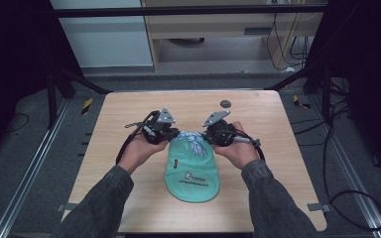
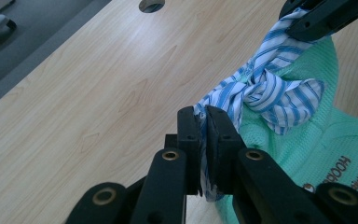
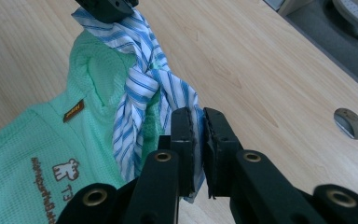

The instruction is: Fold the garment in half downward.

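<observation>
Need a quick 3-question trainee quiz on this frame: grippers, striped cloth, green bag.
1. True or false: the left gripper is shut on an end of the striped cloth.
2. What does the right gripper clamp? A) the green bag's label B) the striped cloth C) nothing
3. Fill in: the striped cloth is tied in a ____ at the top of the green bag.

Key
1. True; its jaws pinch the fabric.
2. B
3. knot, midway between the two grippers.

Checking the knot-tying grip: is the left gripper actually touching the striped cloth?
Touching. In the left gripper view, the left gripper has its jaws closed on an end of the striped cloth, pinched between them.
</observation>
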Available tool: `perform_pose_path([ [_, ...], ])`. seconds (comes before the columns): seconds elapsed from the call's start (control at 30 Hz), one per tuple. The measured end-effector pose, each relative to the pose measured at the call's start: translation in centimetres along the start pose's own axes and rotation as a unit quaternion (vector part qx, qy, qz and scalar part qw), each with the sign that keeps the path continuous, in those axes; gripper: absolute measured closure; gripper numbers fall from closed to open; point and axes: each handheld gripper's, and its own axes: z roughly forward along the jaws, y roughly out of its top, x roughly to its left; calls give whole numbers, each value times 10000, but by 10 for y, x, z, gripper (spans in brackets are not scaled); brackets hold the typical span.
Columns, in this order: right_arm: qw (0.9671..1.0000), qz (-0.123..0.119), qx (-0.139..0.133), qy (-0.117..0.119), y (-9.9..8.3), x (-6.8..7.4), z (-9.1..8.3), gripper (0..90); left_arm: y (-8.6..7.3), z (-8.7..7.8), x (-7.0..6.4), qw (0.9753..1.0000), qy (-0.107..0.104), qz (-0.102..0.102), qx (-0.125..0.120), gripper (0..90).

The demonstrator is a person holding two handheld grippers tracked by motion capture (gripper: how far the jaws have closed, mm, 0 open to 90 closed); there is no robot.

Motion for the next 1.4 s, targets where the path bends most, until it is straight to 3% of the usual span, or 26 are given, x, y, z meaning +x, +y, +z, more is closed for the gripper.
perform_pose_path([
  [0.83,9997,-117,-20,-222,1,-3,1,830,10,6,3,9997,170,193,58,848],
  [1.4,9991,-46,-21,-414,8,-24,8,828,28,14,15,9994,293,189,45,848],
])
